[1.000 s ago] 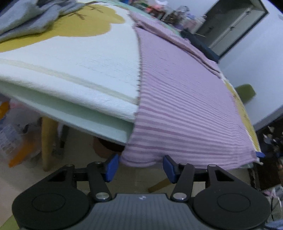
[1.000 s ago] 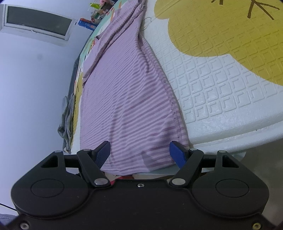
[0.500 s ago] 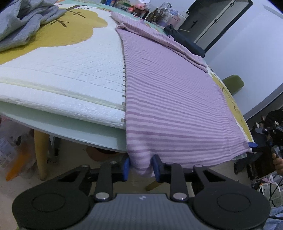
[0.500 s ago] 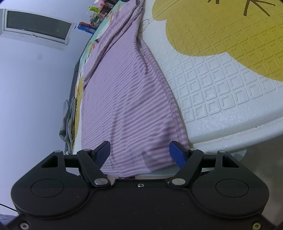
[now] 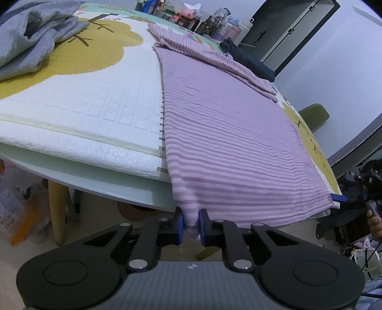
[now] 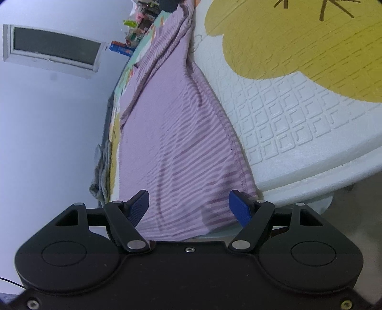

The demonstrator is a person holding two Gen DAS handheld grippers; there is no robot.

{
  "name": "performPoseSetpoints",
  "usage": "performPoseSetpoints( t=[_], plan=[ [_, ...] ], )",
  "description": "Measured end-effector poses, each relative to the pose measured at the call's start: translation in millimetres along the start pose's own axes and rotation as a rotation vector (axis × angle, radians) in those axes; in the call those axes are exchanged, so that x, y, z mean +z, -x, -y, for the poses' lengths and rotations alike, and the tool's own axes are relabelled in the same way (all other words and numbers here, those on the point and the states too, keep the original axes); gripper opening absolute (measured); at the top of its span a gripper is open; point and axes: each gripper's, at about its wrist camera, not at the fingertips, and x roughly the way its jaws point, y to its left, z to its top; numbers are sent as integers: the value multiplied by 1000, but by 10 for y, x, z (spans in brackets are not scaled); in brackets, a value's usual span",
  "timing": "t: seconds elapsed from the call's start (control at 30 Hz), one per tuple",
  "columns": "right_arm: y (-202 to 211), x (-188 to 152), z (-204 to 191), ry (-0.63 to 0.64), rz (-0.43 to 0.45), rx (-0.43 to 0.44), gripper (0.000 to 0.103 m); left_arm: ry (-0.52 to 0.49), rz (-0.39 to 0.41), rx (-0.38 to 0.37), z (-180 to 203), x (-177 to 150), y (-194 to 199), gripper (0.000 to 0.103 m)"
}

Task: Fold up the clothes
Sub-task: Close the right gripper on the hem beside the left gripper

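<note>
Left tongs (image 5: 191,223) just closing, pinch striped garment (image 5: 234,147) corner; hem's underside hidden.

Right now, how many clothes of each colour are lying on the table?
Purple striped knit garment: 1
Grey crumpled sweatshirt: 1
Dark navy bundled cloth: 1
Total: 3

The left gripper, just closing, pinches the purple one's hem corner.

Home room: foam play mat (image 5: 78,100) on table, cluttered shelf items (image 5: 181,16) (bottles, toys), laundry.
</note>
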Motion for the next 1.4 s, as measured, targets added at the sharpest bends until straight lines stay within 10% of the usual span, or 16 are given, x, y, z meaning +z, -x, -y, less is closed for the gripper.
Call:
performPoseSetpoints(
  t=[1.4],
  plan=[
    [-304,-289,430,-281,-23,123,64,-24,92,0,261,275,388,15]
  ],
)
